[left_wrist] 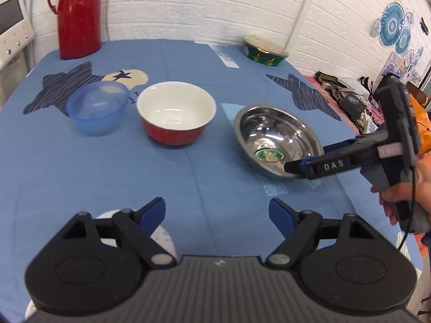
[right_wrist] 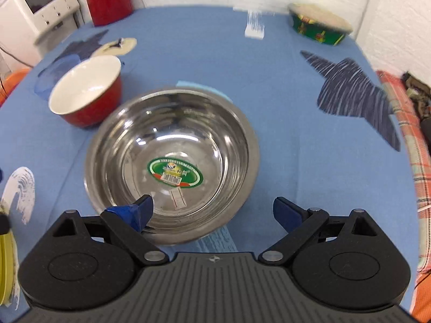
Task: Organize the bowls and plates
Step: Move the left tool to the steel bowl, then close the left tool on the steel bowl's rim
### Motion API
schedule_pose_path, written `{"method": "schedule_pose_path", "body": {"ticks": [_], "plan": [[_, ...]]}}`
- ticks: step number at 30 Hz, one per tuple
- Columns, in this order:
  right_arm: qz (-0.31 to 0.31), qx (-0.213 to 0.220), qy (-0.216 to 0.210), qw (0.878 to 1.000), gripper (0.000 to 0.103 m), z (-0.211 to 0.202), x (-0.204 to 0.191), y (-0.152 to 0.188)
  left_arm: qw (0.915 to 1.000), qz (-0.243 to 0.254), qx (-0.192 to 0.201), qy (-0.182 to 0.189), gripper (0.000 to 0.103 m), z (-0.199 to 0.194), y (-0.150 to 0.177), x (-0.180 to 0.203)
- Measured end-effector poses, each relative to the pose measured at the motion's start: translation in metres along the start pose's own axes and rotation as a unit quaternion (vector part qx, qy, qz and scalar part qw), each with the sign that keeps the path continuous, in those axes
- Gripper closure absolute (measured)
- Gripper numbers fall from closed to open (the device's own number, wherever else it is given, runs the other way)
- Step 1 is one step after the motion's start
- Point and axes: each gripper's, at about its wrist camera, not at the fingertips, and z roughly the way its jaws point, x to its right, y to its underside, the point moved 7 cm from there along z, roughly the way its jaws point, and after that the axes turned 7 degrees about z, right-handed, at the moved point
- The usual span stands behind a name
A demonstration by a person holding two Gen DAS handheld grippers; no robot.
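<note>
Bowls: four – blue plastic bowl [left_wrist: 97, 107], red bowl [left_wrist: 176, 111], steel bowl [left_wrist: 274, 137], green bowl [left_wrist: 265, 51]. Red thermos [left_wrist: 78, 13]: one.

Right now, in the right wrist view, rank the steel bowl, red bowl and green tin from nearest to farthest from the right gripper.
1. Steel bowl: directly under the right gripper, left finger over its rim.
2. Red bowl: beyond, to the left.
3. Green tin: far right corner.

Steel bowl [right_wrist: 172, 161], green oval sticker [right_wrist: 175, 173]; red bowl [left_wrist: 176, 111], white inside; translucent blue bowl [left_wrist: 97, 107].
</note>
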Motion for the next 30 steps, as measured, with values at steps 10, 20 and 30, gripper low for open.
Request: {"method": "schedule_pose_path", "body": {"ticks": [10, 20, 30], "plan": [[0.042, 0.054, 0.002, 0.998, 0.02, 0.024, 0.009, -0.016, 0.9932, -0.11, -0.037, -0.01, 0.021, 0.08, -0.048, 0.007], [0.006, 0.059, -0.007, 0.998, 0.019, 0.04, 0.012, -0.017, 0.9892, -0.129, -0.063, -0.028, 0.027, 0.124, -0.052, 0.011], [-0.019, 0.068, -0.058, 0.996, 0.023, 0.018, -0.025, -0.004, 0.9947, -0.07, -0.068, -0.033, 0.096, 0.12, -0.053, 0.027]]}}
